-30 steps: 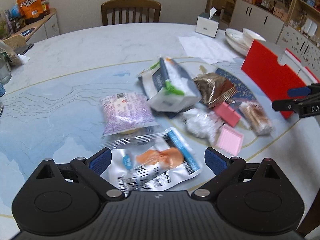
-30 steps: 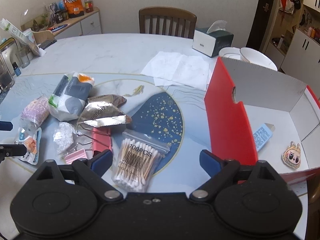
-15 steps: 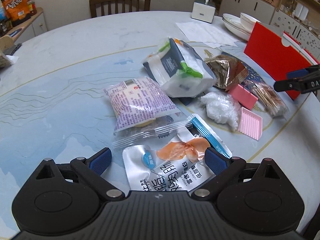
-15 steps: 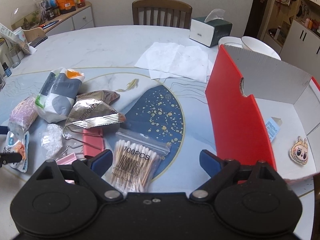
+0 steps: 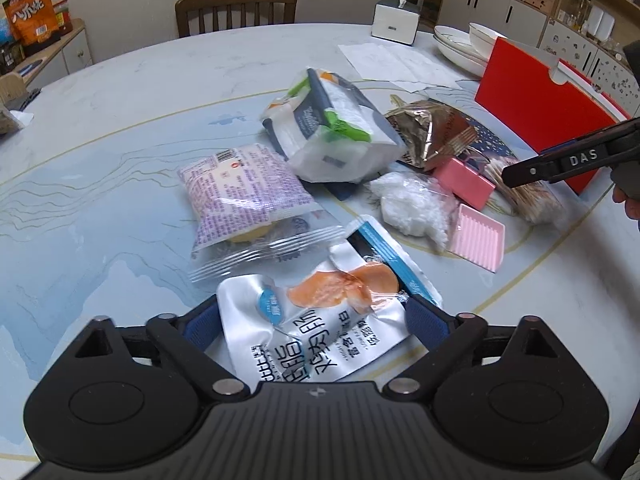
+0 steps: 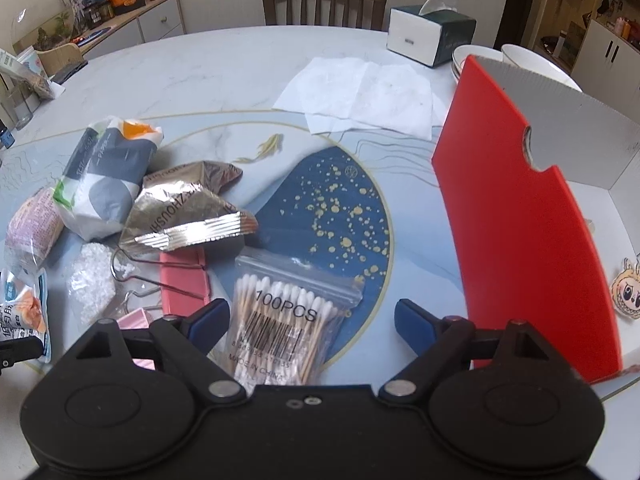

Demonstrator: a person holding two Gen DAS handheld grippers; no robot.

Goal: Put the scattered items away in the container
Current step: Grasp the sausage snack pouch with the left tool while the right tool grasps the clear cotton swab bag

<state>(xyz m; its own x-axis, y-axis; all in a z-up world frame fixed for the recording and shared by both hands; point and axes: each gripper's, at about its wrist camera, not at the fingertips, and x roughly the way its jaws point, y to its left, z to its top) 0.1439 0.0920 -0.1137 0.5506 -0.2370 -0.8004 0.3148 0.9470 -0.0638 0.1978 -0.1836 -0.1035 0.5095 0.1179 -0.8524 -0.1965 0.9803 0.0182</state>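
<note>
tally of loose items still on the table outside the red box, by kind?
Snack or food packets: 4
Pink clips: 2
Cotton swab bag: 1
Clear bag of white bits: 1
Total: 8

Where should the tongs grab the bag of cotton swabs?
Grab the bag of cotton swabs across its narrow width, coming from above. It lies flat, lengthwise between the closing right tongs, not yet pinched. Its bulging swab bundle gives more to squeeze than the thin top seal.

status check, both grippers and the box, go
Left gripper closing around silver chicken pouch. Right gripper closing over cotton swab bag. Red box open at right, path clear.
</note>
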